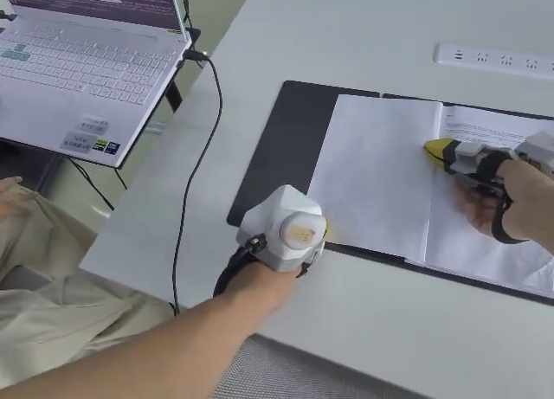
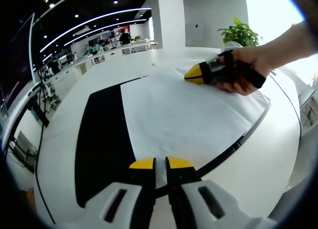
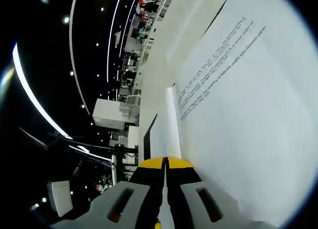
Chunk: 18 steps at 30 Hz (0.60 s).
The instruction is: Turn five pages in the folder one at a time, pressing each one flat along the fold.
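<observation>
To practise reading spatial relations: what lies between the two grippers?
A blank white page of the open folder spans the stretch between the left gripper and the right gripper, seen in the left gripper view.

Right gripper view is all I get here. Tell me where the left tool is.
Observer: The left tool sits at the near edge of the folder, by the near outer corner of the turned page.
Operator: Place the right tool along the fold for me.
Observer: The right tool has its yellow tip on the fold's far half, between the turned page and the printed page.
Operator: Report what lies past the folder.
Observer: A white power strip lies on the table beyond the folder's far edge.
</observation>
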Available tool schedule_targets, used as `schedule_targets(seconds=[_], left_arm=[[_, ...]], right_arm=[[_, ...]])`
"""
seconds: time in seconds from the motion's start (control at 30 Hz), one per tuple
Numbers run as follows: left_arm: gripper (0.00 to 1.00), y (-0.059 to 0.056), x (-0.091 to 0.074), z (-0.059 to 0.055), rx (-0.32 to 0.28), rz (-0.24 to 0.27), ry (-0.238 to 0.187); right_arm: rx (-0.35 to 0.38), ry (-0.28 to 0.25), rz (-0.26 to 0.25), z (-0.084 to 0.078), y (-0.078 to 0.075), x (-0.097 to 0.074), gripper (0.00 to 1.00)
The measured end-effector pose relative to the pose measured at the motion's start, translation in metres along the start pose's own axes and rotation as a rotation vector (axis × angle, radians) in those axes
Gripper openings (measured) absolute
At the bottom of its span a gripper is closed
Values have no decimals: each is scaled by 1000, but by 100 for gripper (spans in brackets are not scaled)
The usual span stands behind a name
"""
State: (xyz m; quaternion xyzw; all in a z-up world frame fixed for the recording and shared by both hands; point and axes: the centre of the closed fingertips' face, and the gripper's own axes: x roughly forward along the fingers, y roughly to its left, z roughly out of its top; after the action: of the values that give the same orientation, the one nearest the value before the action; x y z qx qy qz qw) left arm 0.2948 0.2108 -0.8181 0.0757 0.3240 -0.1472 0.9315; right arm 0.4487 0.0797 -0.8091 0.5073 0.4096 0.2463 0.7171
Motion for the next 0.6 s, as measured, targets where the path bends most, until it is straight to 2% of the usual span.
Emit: schedule_targets(seconds=[0.1, 0.13, 0.27, 0.5, 0.6], left_arm=[[6, 0, 0, 0, 6, -4, 3], [6, 0, 0, 0, 5, -4, 5], [6, 0, 0, 0, 7, -4, 6], [6, 0, 0, 0, 14, -6, 12], [6, 0, 0, 0, 17, -6, 14]], right_arm=[[15, -8, 10, -4, -2, -7, 0], [15, -4, 12, -11, 0, -11, 0], [-6, 45, 11, -33, 1, -21, 0], [0, 119, 23, -71, 0, -39, 0], [-6, 131, 24, -83, 0, -46, 0]])
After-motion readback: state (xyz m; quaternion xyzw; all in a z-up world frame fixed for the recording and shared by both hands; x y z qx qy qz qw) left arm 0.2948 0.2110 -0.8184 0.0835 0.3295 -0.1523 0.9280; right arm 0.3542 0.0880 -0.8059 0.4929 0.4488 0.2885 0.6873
